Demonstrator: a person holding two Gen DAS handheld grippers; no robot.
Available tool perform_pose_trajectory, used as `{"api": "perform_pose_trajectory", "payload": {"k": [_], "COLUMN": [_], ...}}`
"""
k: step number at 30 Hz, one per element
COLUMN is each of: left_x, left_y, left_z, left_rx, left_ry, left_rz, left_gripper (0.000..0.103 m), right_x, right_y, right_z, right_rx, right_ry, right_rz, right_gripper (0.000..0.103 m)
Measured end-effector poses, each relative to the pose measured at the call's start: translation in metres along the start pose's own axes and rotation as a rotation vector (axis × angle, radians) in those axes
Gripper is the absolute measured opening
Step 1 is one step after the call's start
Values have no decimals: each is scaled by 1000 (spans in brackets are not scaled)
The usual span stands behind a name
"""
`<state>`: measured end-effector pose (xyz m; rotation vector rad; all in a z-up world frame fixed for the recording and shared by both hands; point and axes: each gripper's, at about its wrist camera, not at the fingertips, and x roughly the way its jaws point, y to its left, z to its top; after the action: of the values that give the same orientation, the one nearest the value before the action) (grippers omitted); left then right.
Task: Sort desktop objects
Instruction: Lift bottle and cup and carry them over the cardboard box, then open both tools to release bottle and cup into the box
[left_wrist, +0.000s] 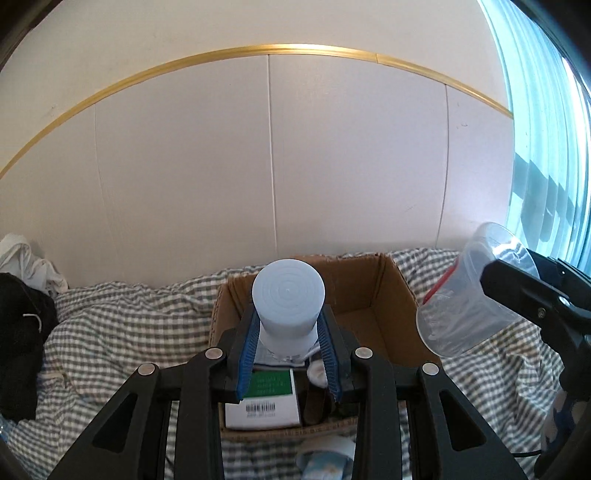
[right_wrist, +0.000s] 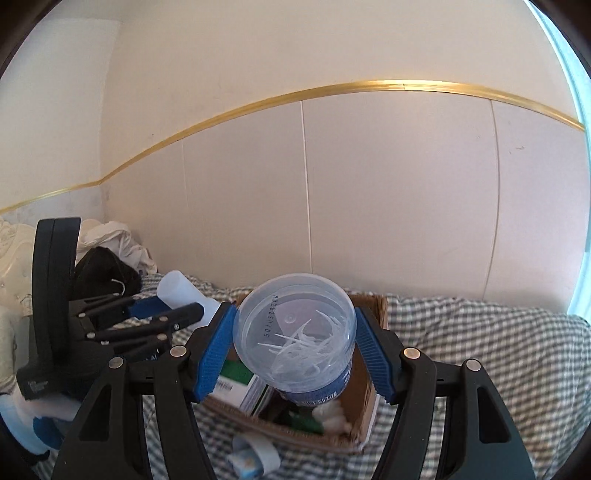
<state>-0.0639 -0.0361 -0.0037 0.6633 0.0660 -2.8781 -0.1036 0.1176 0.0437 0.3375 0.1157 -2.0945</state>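
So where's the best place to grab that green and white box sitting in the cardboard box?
Probably across the long sides of the green and white box, coming from above: it lies flat in the cardboard box, whose walls block side approaches.

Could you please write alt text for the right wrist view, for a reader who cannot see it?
The right gripper holds a clear plastic tub of white picks above an open cardboard box on a checked cloth; the left gripper holds a pale bottle alongside.
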Motion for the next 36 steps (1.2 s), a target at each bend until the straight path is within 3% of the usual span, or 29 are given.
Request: {"api": "perform_pose_trajectory", "payload": {"k": [13, 22, 30, 36], "left_x": [69, 122, 162, 161], "left_y": [2, -11, -17, -19], "left_z": [8, -22, -52, -55], "left_rx": [0, 28, 67, 66], "left_ry": [44, 143, 275, 283], "left_rz": [13, -19, -36, -65], "left_gripper": [32, 32, 32, 34], "right_x": [71, 128, 159, 162], "right_y": [-12, -42, -35, -36], "right_z": [-3, -39, -62, -65], "right_rx": [19, 52, 24, 25], "right_ry": [32, 209, 291, 325], "right_rz": [-7, -10, -14, -37], "right_gripper": [65, 65, 65, 65]}}
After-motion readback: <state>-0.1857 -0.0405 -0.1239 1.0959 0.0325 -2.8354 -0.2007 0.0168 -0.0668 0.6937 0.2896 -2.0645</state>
